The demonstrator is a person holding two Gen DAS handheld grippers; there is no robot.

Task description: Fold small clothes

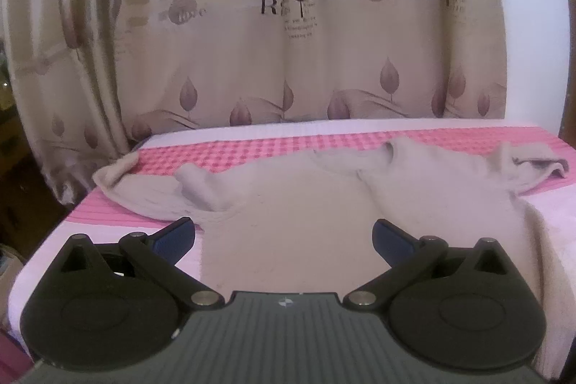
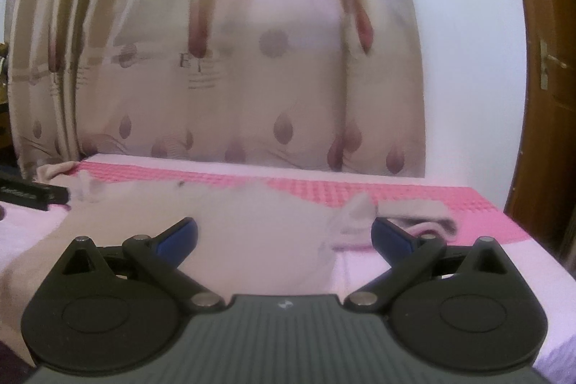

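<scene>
folding has not begun, as far as we can judge: the beige top (image 1: 288,222) lies spread flat, front up, on the pink bedcover (image 1: 252,150), with neckline (image 1: 345,164) toward the curtain (image 1: 252,60) and both sleeves out to the sides. the left sleeve (image 1: 144,189) runs to the bed's left edge, its cuff just reaching the corner; the right sleeve (image 1: 522,168) ends in a rumpled, partly turned-back cuff near the right edge. so every fold is still to do (sleeves in, then body over, we guess).

our left hand-held gripper (image 1: 283,240) hovers over the lower body of the garment, fingers spread wide with nothing between them. our right hand-held gripper (image 2: 284,238) is likewise wide apart and empty, over the garment's right side near the underarm; this view is blurred, so we cannot tell how close it is to the cloth.

room is fair: bare cover shows beyond the neckline and right of the hem. the curtain hangs close behind the bed, and a wall (image 2: 468,60) and wooden door (image 2: 550,78) stand at right.
</scene>
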